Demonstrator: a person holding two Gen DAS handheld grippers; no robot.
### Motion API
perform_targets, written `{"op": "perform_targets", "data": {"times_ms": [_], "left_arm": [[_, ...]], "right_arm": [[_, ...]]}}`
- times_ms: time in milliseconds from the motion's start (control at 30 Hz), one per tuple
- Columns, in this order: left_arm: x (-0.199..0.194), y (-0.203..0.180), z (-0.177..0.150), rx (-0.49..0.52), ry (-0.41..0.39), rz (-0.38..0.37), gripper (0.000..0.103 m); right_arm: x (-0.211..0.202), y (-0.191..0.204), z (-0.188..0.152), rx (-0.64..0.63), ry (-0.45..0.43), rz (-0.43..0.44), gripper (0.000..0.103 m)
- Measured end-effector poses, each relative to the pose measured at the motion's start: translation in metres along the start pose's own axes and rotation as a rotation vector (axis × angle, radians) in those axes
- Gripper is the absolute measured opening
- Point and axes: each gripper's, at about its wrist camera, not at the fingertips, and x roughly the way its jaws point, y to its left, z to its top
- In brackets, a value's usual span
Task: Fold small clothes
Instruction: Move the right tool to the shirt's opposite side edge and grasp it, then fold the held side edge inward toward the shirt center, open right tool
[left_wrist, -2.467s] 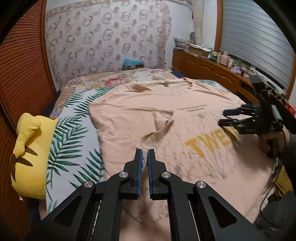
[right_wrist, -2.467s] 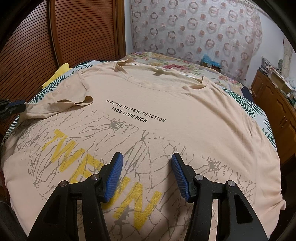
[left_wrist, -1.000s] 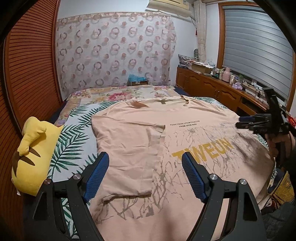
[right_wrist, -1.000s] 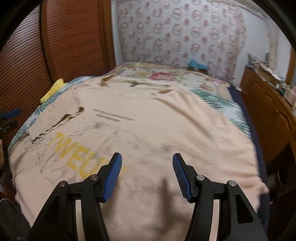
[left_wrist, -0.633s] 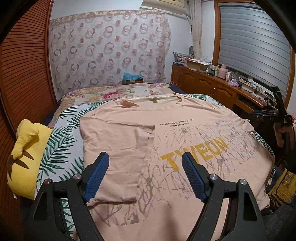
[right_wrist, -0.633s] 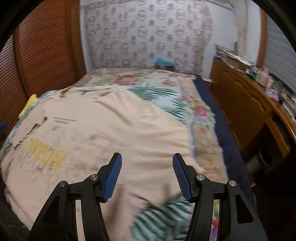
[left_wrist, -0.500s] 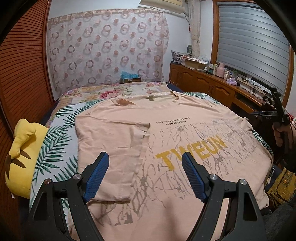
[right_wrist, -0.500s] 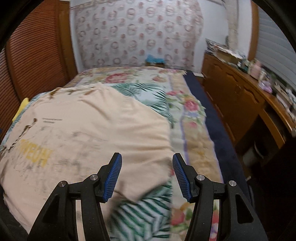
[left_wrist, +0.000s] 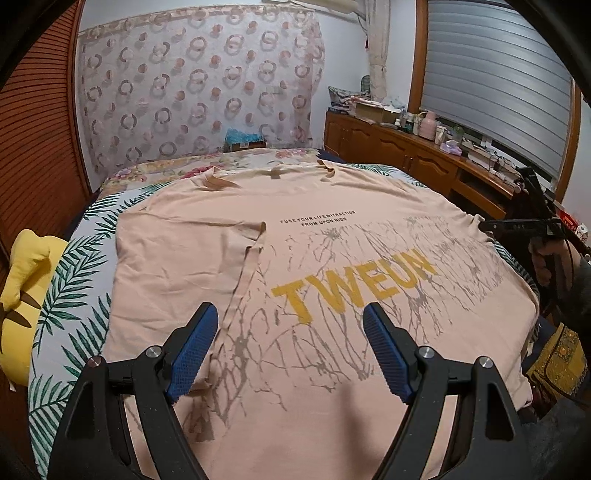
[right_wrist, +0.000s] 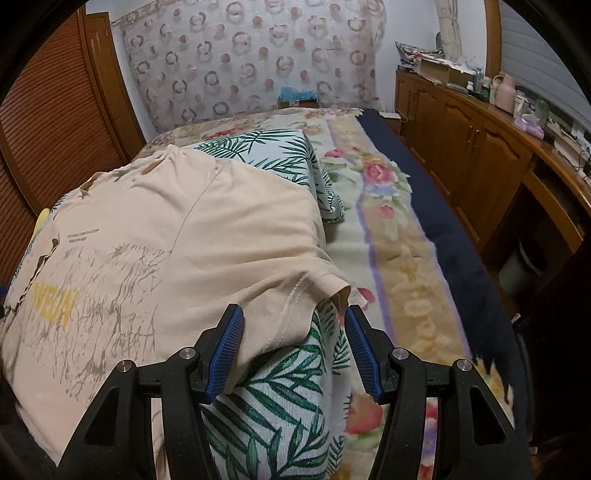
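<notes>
The left gripper (left_wrist: 288, 347) hovers spread over the shirt (left_wrist: 332, 258) (one side folded in) lying flat on the bed (left_wrist: 74, 295). The right gripper (right_wrist: 293, 345), jaws apart and gripping nothing, straddles the sleeve (right_wrist: 317, 284) at the shirt's edge.

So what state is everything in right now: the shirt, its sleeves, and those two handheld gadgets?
T-shirt: spread flat, print up.
Left sleeve: folded in over the front.
Right sleeve: still unfolded, hanging over the bedding's edge.
Left gripper: open, empty.
Right gripper: open, fingers around the sleeve hem.
</notes>
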Motion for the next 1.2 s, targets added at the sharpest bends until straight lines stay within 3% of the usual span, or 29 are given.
{"op": "perform_targets", "data": {"times_ms": [267, 367, 400, 467, 700, 900, 1167, 1200], "left_arm": [[0.007, -0.004, -0.003, 0.001, 0.018, -0.002, 0.081], [0.009, -0.004, -0.005, -0.003, 0.023, -0.007, 0.081], [0.01, -0.004, -0.006, -0.003, 0.025, -0.007, 0.081], [0.012, -0.004, -0.008, -0.005, 0.03, -0.007, 0.081], [0.012, -0.004, -0.009, -0.013, 0.034, -0.007, 0.081], [0.012, -0.005, -0.009, -0.015, 0.034, -0.007, 0.081], [0.012, -0.003, -0.009, -0.019, 0.036, -0.01, 0.081], [0.012, -0.003, -0.009, -0.019, 0.036, -0.01, 0.081]], "right_arm": [[0.013, 0.009, 0.005, -0.045, 0.001, -0.027, 0.04], [0.015, 0.016, 0.006, -0.088, -0.008, -0.055, 0.026], [0.016, 0.02, 0.006, -0.109, -0.007, -0.055, 0.014], [0.016, 0.027, 0.006, -0.148, 0.0, -0.057, 0.007], [-0.005, 0.046, 0.016, -0.2, -0.096, -0.039, 0.006], [-0.035, 0.09, 0.011, -0.281, -0.177, 0.058, 0.006], [-0.02, 0.134, -0.031, -0.375, -0.078, 0.172, 0.006], [-0.018, 0.134, -0.031, -0.377, -0.07, 0.169, 0.01]]}}
